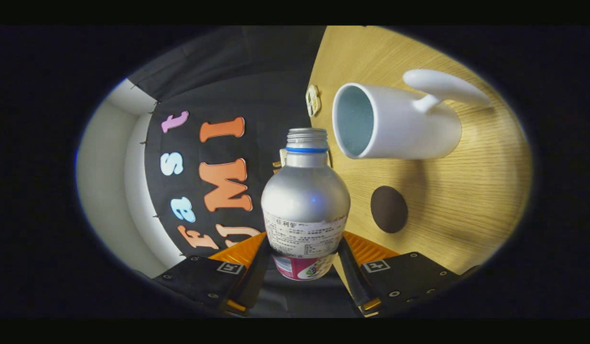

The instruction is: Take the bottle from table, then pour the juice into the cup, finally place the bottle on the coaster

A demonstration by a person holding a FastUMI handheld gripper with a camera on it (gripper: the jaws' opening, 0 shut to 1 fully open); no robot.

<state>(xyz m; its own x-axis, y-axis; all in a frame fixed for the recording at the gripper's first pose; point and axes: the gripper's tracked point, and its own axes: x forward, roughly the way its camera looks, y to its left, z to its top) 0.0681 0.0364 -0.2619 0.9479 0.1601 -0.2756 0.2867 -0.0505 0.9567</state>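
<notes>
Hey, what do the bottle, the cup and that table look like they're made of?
Bottle, held between the gripper fingers: probably aluminium, matte silver sheen, threaded uncapped neck, paper label partly torn. Cup: likely glazed ceramic, smooth white, thick rim and handle. Table: wood or wood-look laminate, light with fine straight grain. The dark round coaster is too plain to judge.

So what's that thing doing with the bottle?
A person's handheld gripper is shut on the bottle, one finger on each side of it. The bottle's cap is off, and its open mouth is tipped toward the white cup on the wooden table, but no juice is visible coming out. The dark round coaster sits bare beside the cup, waiting for the bottle.
</notes>
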